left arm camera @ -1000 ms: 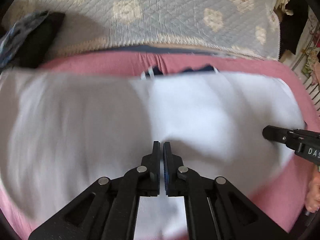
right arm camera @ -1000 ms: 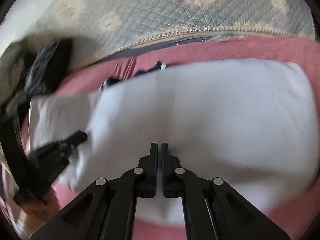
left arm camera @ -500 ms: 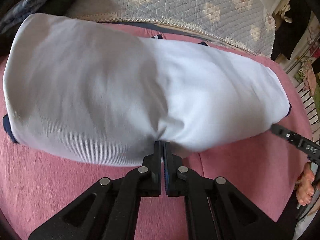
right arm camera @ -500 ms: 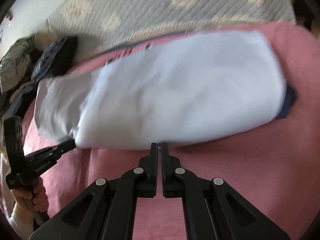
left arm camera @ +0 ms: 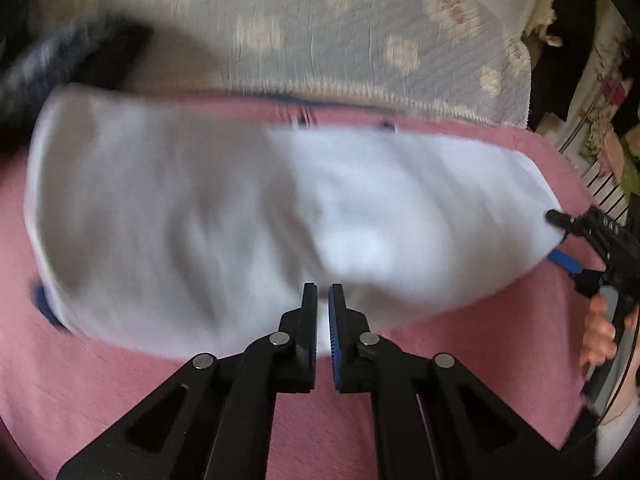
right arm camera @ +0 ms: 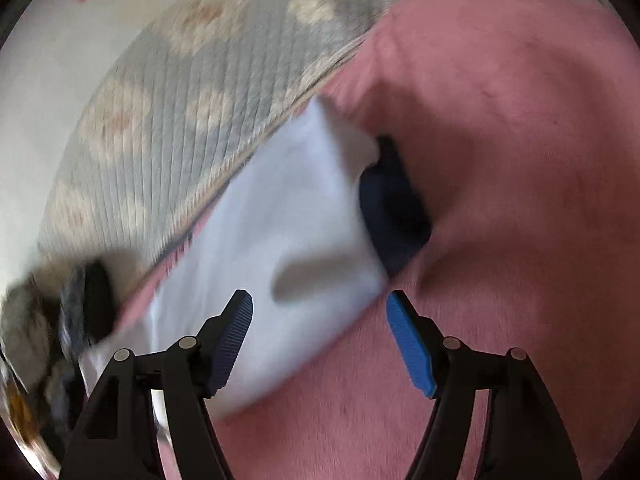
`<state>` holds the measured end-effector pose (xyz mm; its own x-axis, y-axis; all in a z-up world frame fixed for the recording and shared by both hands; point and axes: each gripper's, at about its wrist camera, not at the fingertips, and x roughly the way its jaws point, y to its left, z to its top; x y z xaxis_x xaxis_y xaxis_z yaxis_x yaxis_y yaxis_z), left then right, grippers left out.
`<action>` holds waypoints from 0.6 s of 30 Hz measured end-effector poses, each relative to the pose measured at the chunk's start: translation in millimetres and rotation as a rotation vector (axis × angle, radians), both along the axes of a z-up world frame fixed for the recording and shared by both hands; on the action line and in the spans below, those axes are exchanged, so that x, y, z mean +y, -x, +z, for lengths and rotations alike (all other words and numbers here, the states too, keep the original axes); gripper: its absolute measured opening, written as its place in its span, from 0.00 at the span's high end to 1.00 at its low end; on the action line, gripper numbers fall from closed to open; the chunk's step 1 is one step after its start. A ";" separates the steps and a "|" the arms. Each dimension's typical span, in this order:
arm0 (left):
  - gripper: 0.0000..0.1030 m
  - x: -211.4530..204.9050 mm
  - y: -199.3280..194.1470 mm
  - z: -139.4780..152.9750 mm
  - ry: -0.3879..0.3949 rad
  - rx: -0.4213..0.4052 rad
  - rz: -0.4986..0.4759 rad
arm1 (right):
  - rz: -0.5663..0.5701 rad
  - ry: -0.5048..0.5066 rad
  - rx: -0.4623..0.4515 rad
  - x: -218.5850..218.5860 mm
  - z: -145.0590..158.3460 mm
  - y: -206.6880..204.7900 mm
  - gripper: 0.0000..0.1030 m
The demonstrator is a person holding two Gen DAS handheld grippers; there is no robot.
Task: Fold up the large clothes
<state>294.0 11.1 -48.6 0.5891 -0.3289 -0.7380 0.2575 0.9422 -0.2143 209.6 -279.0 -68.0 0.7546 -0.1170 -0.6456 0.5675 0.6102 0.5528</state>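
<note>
A white garment [left arm camera: 248, 216] with dark blue trim lies folded across a pink blanket [left arm camera: 100, 392]. My left gripper [left arm camera: 323, 300] sits at its near hem with the jaws a narrow slit apart; white cloth shows in the gap. My right gripper [right arm camera: 320, 312] is open over the garment's right end [right arm camera: 280, 232], where a dark blue sleeve [right arm camera: 392, 208] sticks out. The right gripper also shows in the left wrist view [left arm camera: 560, 236], open, at the garment's right edge.
A quilted grey-blue bedcover [left arm camera: 360, 40] with pale flowers lies beyond the pink blanket. A dark bundle of clothes [left arm camera: 80, 52] sits at the far left. Cluttered furniture [left arm camera: 600, 120] stands at the right.
The garment has been laid down over the pink blanket. My right gripper has opened and let go of it. My left gripper's jaws have parted slightly.
</note>
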 end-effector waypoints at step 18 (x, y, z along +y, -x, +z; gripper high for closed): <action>0.82 60.9 -4.5 74.4 0.085 -0.150 0.114 | 0.366 0.386 -0.032 136.0 79.1 -56.5 0.89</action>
<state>298.4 72.0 25.9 0.7274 -0.3117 -0.6114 0.1857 0.9471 -0.2619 266.1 -143.0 11.1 0.8095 -0.0664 -0.5834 0.2656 0.9276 0.2628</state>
